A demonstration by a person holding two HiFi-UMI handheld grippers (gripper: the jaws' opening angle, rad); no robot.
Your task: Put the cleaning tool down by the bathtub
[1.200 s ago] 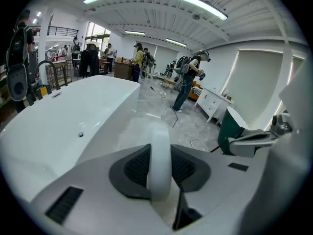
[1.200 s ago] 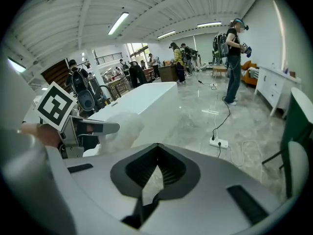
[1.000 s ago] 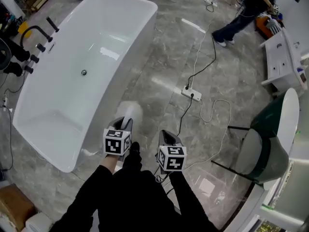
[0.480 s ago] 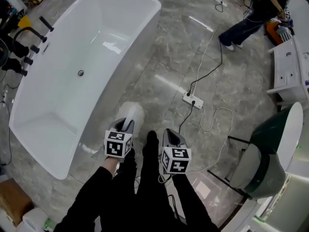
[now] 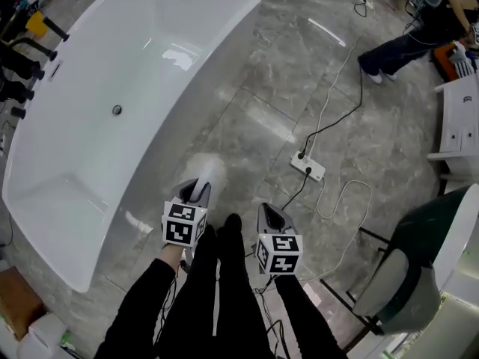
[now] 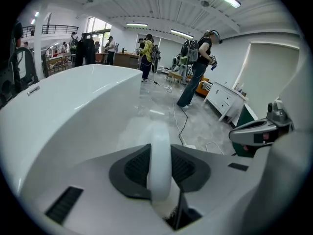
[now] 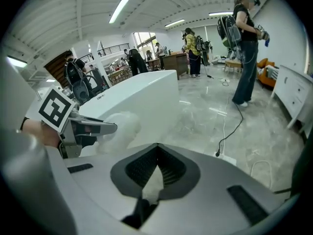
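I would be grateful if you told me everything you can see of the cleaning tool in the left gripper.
The cleaning tool is white: a smooth, plastic-looking handle stands between the left gripper's fingers, which are clamped on it, and a soft, fluffy-looking head sticks out beyond them. It is held over the grey floor close beside the bathtub's outer wall; whether it touches the wall cannot be told. Its outline is blurred.

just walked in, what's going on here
A person stands beside the white bathtub, holding two grippers. The left gripper is clamped on the handle of a fluffy white cleaning tool, held above the floor by the tub, not yet set down. The right gripper is shut and empty.
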